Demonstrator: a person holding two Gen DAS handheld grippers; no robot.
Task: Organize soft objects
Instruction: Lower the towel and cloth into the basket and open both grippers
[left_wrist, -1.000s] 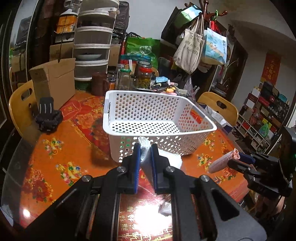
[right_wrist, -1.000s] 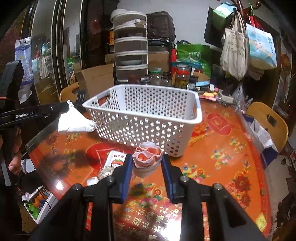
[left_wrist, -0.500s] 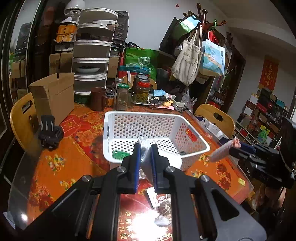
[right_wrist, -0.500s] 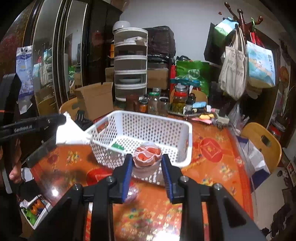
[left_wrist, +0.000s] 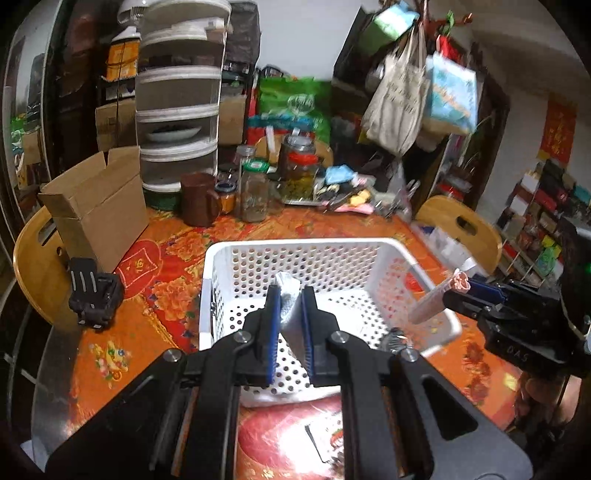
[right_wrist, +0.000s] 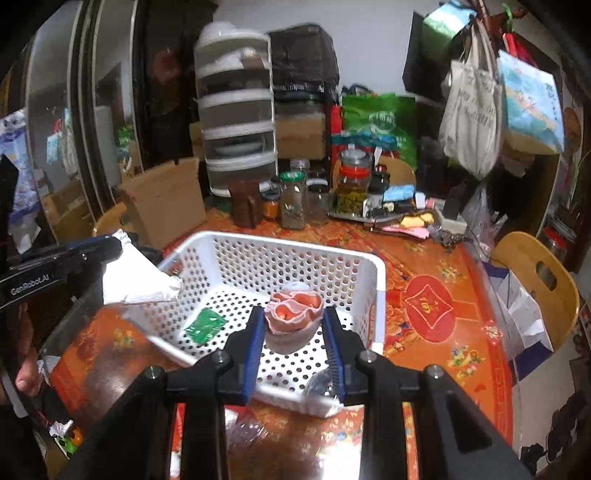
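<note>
The left gripper has its jaws clenched on a white folded cloth, held above the near wall of the white perforated basket. The right gripper grasps a rolled pink cloth between wider-set jaws, also over the basket's near rim. Inside, the basket floor is mostly bare, with a green packet lying near its left side. The basket sits near the front of the tabletop, with open patterned surface to its right; a cardboard box and jars crowd the far edge.
</note>
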